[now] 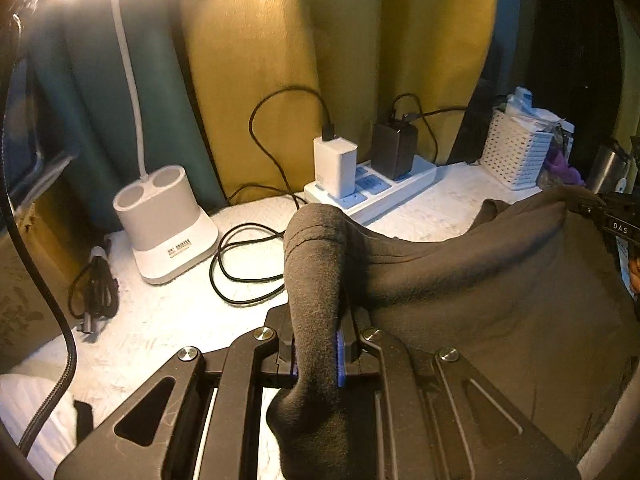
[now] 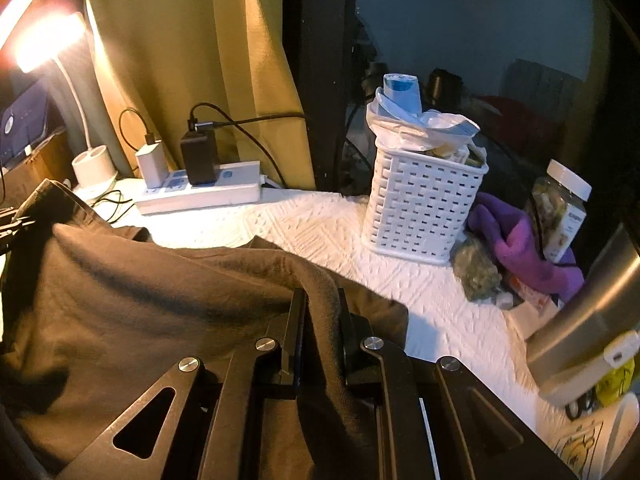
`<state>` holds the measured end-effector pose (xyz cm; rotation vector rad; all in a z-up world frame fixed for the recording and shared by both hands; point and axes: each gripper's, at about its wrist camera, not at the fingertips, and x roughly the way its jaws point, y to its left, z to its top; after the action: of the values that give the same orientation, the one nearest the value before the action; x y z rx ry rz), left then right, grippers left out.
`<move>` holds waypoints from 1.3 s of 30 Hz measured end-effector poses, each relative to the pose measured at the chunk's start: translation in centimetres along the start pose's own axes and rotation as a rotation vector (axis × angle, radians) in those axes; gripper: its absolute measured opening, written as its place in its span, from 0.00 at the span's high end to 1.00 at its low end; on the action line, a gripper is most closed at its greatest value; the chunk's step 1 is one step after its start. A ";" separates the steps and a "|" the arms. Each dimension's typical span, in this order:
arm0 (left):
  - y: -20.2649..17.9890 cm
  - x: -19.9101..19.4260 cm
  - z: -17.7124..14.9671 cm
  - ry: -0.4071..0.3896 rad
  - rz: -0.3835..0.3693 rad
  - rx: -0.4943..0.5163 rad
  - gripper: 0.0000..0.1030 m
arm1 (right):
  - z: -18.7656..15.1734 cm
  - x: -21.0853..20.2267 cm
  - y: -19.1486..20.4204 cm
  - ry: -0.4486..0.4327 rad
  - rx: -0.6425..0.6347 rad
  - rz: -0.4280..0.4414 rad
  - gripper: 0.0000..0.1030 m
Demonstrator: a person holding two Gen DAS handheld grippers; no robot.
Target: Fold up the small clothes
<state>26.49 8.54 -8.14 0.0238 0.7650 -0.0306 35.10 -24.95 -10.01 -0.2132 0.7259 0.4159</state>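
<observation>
Nearest the left wrist camera, the left gripper [image 1: 320, 344] is clamped on a bunched edge of a dark grey garment [image 1: 460, 280]; the cloth covers the fingertips, so the pads barely show. The right gripper [image 2: 320, 336] likewise pinches another edge of the same garment [image 2: 160, 300], its fingers half buried in fabric. The cloth hangs stretched between the two grippers over a white textured tabletop [image 2: 312, 220]; whether its lower part touches the surface is hidden. What kind of garment it is cannot be told.

Further back on the right stands a white woven plastic basket [image 2: 420, 208] stuffed with plastic bags and a blue-topped packet, its lower contents hidden. Beside it lie a purple cloth [image 2: 516, 240] and a clear jar with a white lid [image 2: 564, 204], its contents blurred. A metal cylinder [image 2: 588, 320] is cut off at the right edge.

Further left, a white power strip [image 1: 384, 188] carries a white charger [image 1: 334, 164] and a black charger [image 1: 394, 150], with black cables [image 1: 244, 264] looped on the table. A white desk lamp base [image 1: 168, 224] has two empty round wells. Behind hang yellow [image 1: 340, 40] and teal [image 1: 88, 80] curtains.
</observation>
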 end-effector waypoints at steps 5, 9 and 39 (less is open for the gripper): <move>0.5 3.5 -1.2 0.100 0.006 -0.019 0.89 | -1.3 3.2 -0.6 0.087 -0.011 -0.043 0.89; 0.6 4.6 -2.0 0.135 0.051 -0.022 0.86 | -2.2 3.2 -1.4 0.113 0.002 -0.057 0.88; 0.5 -2.3 -5.4 0.178 0.044 -0.062 0.51 | -6.4 -0.8 -1.4 0.180 0.140 -0.118 0.27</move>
<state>21.07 9.25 -10.45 -0.0157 0.9426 0.0376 31.35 -28.51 -14.14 -0.1613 0.9110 0.2340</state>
